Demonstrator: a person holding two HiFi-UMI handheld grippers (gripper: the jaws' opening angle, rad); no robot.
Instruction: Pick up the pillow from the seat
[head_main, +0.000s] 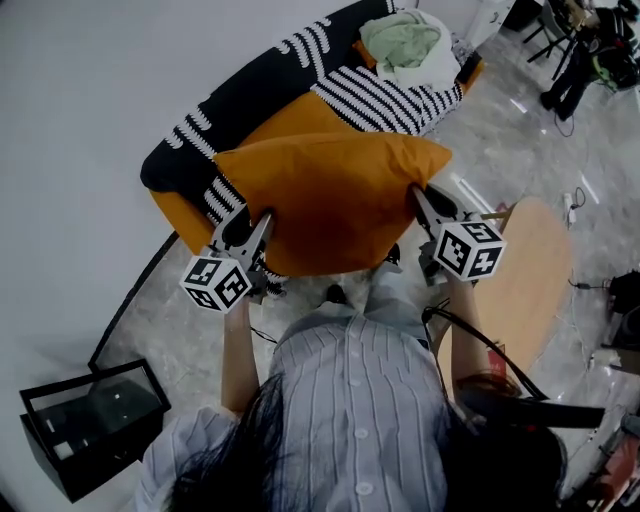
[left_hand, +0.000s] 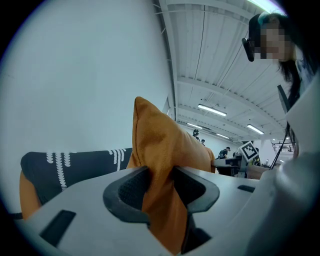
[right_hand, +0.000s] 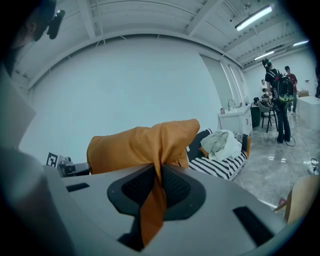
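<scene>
My left gripper has its jaws clamped on one edge of the orange pillow. A thick fold of fabric fills the gap between the pads, and the cushion rises above and ahead of the jaw tips. My right gripper pinches the opposite edge, its jaws almost together with only a thin pleat of cloth between them and a tail of fabric hanging back below the pads. The pillow spans from one pair of jaws to the other, held up between them. Beyond my jaw tips lies the orange seat, draped with a black patterned throw and a striped blanket. A pale heap of cloth sits at its far end, ahead and right of the right jaws.
</scene>
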